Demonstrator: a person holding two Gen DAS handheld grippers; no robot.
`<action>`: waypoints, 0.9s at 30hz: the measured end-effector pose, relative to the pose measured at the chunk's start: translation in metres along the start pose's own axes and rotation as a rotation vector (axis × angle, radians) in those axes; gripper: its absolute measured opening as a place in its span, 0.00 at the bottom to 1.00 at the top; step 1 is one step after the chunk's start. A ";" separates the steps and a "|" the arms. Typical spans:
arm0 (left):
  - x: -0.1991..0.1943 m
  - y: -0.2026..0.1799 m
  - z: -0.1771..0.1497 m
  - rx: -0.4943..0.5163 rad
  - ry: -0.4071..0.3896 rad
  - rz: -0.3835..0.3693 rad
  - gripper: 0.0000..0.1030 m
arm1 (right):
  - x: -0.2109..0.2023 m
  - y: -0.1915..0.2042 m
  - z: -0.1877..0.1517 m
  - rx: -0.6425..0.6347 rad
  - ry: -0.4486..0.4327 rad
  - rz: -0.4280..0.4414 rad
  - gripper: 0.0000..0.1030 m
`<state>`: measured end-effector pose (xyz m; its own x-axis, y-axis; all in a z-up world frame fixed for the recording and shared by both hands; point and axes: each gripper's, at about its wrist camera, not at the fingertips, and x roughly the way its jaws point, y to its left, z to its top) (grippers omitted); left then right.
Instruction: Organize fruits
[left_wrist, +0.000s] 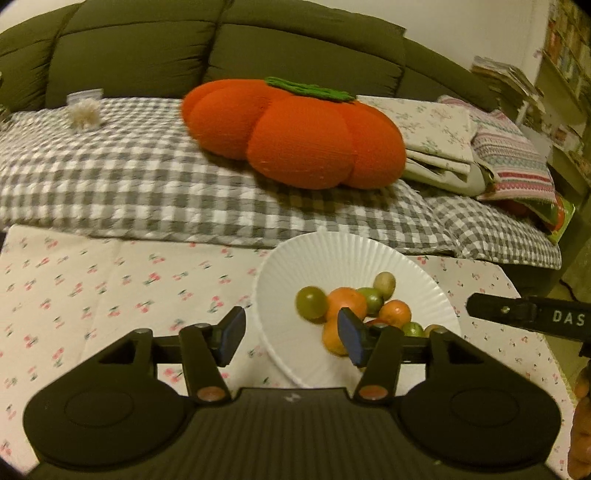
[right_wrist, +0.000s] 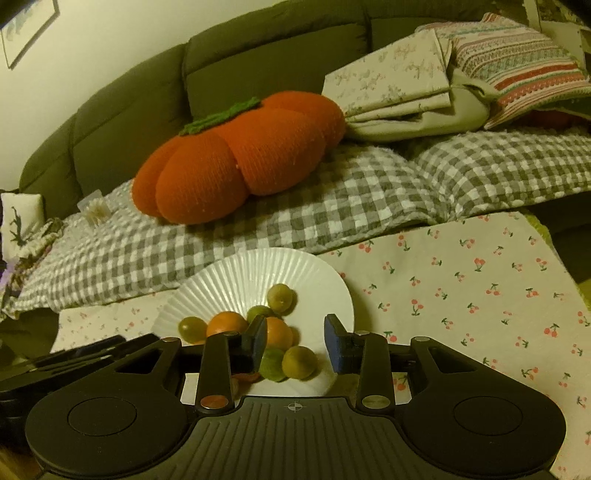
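Black housing and two blue-padded fingers fill the near edge of each wrist view, and both tongs stand open and empty. Between the pads of the right gripper (right_wrist: 295, 345), just ahead, sits an olive-green fruit (right_wrist: 299, 362) on the white fluted plate (right_wrist: 236, 269), with a second green one touching it toward the left pad and an orange fruit (right_wrist: 279, 332) just beyond. The left gripper (left_wrist: 291, 334) hangs over the plate's near-left rim, its right pad in front of another orange fruit (left_wrist: 346, 303). To take the olive fruit cleanly, I would lower the right tongs straight down, keep the left pad clear of its neighbour, and close gently so nothing rolls across the cherry-print cloth (right_wrist: 480, 295).
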<state>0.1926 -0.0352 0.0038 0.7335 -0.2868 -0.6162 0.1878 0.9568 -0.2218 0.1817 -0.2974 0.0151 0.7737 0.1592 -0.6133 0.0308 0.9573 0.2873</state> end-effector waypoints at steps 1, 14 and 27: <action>-0.005 0.003 -0.001 -0.011 -0.001 0.000 0.53 | -0.004 0.001 0.000 0.003 -0.004 0.003 0.33; -0.075 0.002 -0.044 -0.024 0.026 0.118 0.72 | -0.045 0.059 -0.040 -0.151 0.018 0.011 0.43; -0.140 0.004 -0.086 -0.047 -0.008 0.198 0.88 | -0.103 0.081 -0.082 -0.191 -0.023 0.002 0.59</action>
<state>0.0345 0.0051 0.0241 0.7585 -0.0928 -0.6451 0.0090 0.9912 -0.1320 0.0527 -0.2169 0.0410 0.7878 0.1579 -0.5954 -0.0896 0.9857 0.1427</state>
